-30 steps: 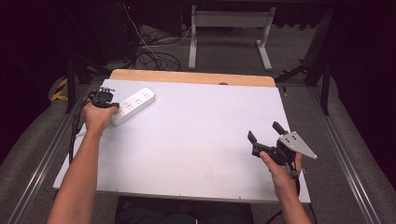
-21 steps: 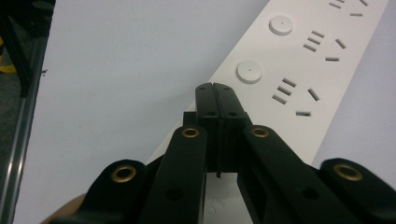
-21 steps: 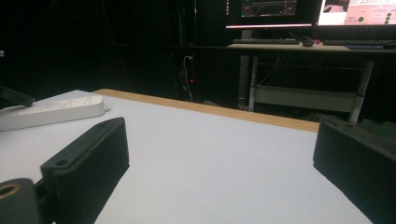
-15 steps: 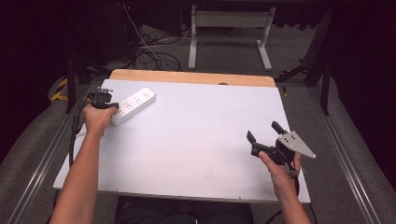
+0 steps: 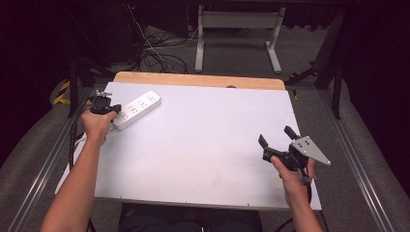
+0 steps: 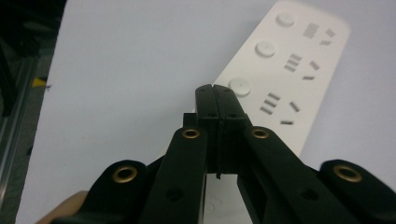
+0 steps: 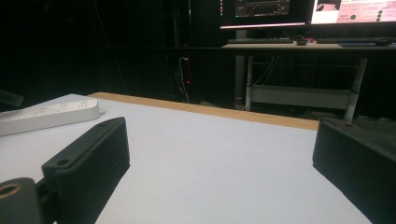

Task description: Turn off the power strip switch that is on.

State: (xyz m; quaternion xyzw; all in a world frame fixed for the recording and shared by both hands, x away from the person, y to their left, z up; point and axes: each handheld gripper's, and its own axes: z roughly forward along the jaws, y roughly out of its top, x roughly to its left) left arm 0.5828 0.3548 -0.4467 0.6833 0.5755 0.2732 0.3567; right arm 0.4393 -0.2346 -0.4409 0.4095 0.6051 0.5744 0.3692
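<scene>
Right gripper (image 7: 219, 158) jaws wide apart | white table (image 7: 210, 154) | power strip (image 7: 49, 114) far left | monitors (image 7: 299, 10) behind

White power strip (image 5: 137, 109), grey socket slots; pale grey table (image 5: 208, 140), tan wood edge; black tools.

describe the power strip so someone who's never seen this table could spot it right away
Start at the white tabletop with a wooden strip along its far edge. At its far left corner lies a long white plastic power strip, angled, with round buttons beside its sockets. It is the one loose object on the table, and the left hand-held gripper sits shut at its near end.
</scene>
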